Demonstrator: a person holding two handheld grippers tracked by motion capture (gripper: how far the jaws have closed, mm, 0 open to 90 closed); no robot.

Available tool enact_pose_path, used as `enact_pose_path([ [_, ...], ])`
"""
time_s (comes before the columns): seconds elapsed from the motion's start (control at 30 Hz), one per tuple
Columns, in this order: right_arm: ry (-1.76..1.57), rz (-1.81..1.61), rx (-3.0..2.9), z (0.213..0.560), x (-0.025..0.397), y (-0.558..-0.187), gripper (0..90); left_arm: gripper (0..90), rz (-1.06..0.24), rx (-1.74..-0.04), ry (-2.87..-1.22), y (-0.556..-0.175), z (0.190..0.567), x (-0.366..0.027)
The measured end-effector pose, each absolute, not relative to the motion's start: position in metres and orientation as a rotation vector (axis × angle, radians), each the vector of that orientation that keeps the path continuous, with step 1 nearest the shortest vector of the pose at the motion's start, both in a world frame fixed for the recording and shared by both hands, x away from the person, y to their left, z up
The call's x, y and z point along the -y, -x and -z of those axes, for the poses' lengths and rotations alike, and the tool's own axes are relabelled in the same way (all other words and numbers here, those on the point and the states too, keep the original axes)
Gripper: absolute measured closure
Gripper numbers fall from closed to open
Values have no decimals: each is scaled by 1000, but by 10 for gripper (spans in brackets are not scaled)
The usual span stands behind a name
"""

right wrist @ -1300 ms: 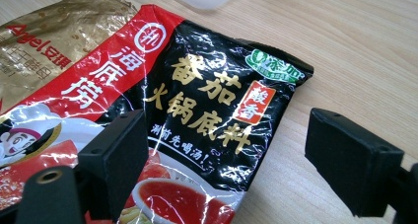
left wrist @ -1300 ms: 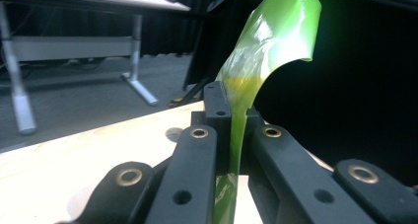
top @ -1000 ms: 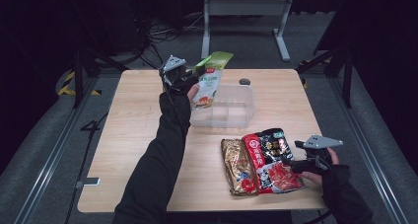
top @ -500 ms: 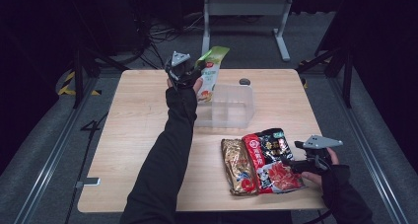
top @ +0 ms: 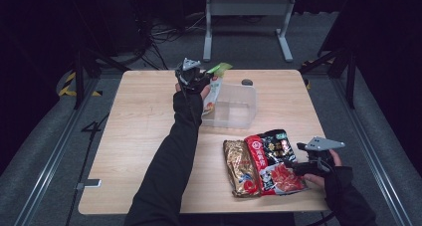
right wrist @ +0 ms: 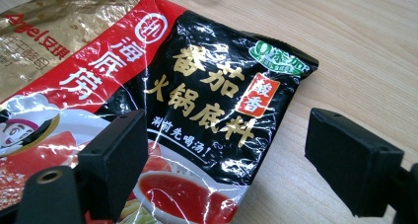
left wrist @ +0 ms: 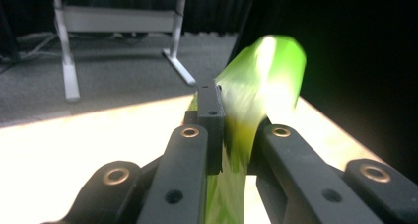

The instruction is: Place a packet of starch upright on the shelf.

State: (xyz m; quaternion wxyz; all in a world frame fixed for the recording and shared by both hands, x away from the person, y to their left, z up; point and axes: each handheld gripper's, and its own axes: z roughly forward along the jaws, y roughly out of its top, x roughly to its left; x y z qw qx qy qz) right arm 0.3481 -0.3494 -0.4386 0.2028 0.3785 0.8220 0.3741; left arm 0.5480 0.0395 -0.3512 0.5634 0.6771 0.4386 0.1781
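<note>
My left gripper [top: 198, 78] is at the table's far side, shut on the green top of a white and green packet [top: 214, 89]. The packet hangs against the left wall of a clear plastic container [top: 235, 106]. In the left gripper view the jaws [left wrist: 231, 115] pinch the green film [left wrist: 261, 71]. Near the front right, my right gripper [top: 293, 166] is open, low over a red and black sauce packet [top: 271, 154]. That packet [right wrist: 207, 86] lies flat between the spread jaws [right wrist: 246, 150], untouched.
A gold packet [top: 240, 166] lies beside the red and black one, slightly under its left edge, and shows again as the gold packet [right wrist: 59, 21]. A small dark round object [top: 247, 82] sits behind the container. Bare wood [top: 144, 136] covers the table's left half.
My left gripper has shifted a little to the right with the green packet, closer to the container. The right gripper has stayed put.
</note>
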Motion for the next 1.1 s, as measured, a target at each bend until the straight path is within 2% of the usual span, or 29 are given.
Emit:
enact_pose_path([
  [0.1, -1055, -1042, -2296, 439, 349, -348, 172, 841, -363, -1012, -1603, -546, 356, -50],
  [0.17, -1055, -1040, -2297, 439, 349, -348, 172, 771, -325, -969, -1674, -544, 357, -55],
  [0.3, -1056, -1032, -2300, 440, 348, -348, 172, 701, -329, -886, -1758, -535, 356, -64],
  [0.33, -1056, -1031, -2302, 440, 348, -348, 172, 615, -327, -871, -1774, -533, 356, -66],
  [0.57, -1051, -1023, -2311, 441, 346, -348, 173, 583, -341, -716, -1962, -505, 367, -94],
  [0.83, -1049, -1010, -2319, 442, 344, -349, 173, 648, -315, -683, -2123, -499, 392, -101],
  [0.9, -1049, -1006, -2320, 442, 344, -350, 173, 706, -316, -658, -2181, -499, 397, -96],
  [0.97, -1046, -1004, -2322, 443, 343, -350, 173, 767, -383, -640, -2302, -500, 404, -82],
  [1.0, -1046, -1003, -2322, 443, 343, -350, 173, 805, -389, -626, -2312, -501, 407, -79],
  [1.1, -1049, -1003, -2320, 443, 344, -350, 173, 844, -388, -647, -2302, -501, 407, -76],
])
